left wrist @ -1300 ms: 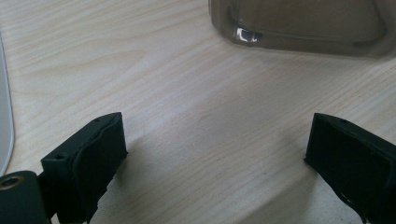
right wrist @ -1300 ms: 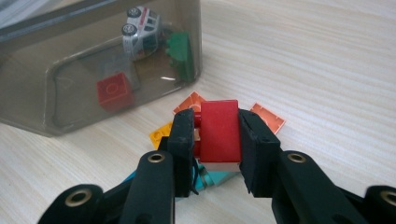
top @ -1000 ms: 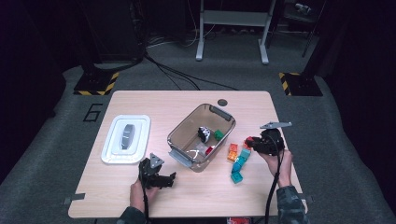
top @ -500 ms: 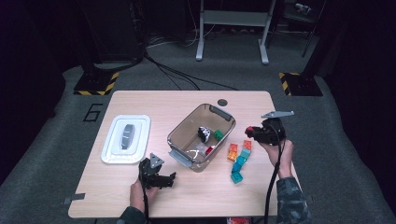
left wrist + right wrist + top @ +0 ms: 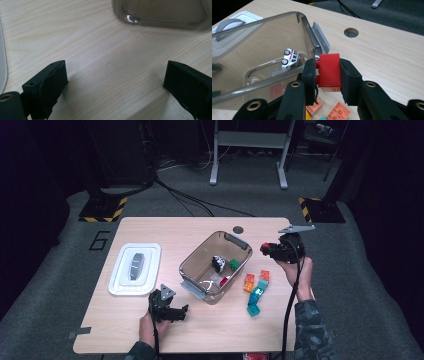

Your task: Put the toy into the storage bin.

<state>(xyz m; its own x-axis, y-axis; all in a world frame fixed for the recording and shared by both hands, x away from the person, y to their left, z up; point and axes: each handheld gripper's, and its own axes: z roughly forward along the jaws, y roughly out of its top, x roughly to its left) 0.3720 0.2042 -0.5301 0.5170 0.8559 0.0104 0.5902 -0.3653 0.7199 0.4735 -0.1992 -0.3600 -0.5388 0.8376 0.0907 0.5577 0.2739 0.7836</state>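
From the high view: I've got my right gripper (image 5: 267, 249) up off the light wooden table (image 5: 165, 227), just to the right of the smoky clear plastic bin (image 5: 199, 254), and it's clamped on a red plastic building brick (image 5: 264, 247). The brick sits at the gripper's left tip, right by the bin's right rim. On the table near my right hand there's a little scatter of orange and teal plastic bricks (image 5: 256, 289). Inside the bin I can make out a small white toy car (image 5: 218, 263) and a green cube (image 5: 233, 264). My left gripper (image 5: 176, 312) rests low at the near edge of the table, just left of the bin's near corner. Over on the left lies the white plastic lid with a grey handle (image 5: 135, 268).

Left gripper view: both black jaws are spread wide with nothing but bare wood grain between them, so that one's released. The bin's near wall (image 5: 160, 12) shows at the far edge, and a sliver of the lid (image 5: 2, 67) at the left.

Right gripper view: the red brick (image 5: 329, 70) is squeezed flat between my two pads, held up next to the bin's corner (image 5: 308, 32). The toy car (image 5: 290, 59) lies on its side inside. Orange bricks (image 5: 338, 113) sit on the table below the jaws.
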